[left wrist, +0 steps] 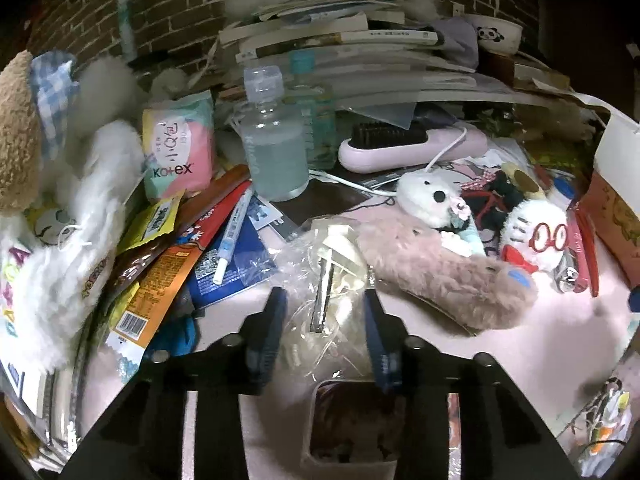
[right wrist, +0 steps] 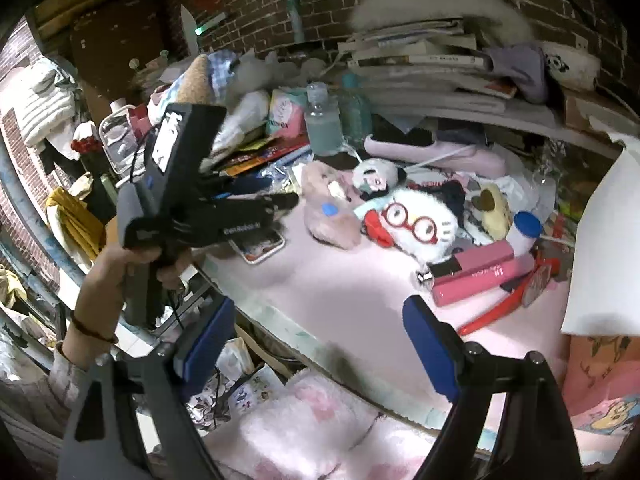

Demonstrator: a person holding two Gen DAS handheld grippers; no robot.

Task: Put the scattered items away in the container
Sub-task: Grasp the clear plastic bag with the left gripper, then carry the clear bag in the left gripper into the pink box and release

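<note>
My left gripper [left wrist: 325, 300] is shut on a crinkly clear plastic bag [left wrist: 324, 280] with pale contents, held above the pink table [left wrist: 540, 344]. A white container [left wrist: 344, 460] with dark contents sits directly under the gripper. In the right wrist view the left gripper [right wrist: 280, 204] reaches over the table's left edge. My right gripper [right wrist: 316, 320] is open and empty, off the table's near edge. Scattered items: a pink fuzzy plush [left wrist: 448, 276], a white plush with red glasses [right wrist: 416, 224], a pink box [right wrist: 476, 276].
A clear bottle [left wrist: 276, 148], a Kotex pack [left wrist: 178, 148], snack packets [left wrist: 160, 264] and a pen [left wrist: 232, 236] lie at the left. A pink hairbrush [left wrist: 412, 144] and stacked books [left wrist: 344, 48] are behind. A white paper bag [right wrist: 600, 240] stands right. A phone [right wrist: 260, 246] lies on the table.
</note>
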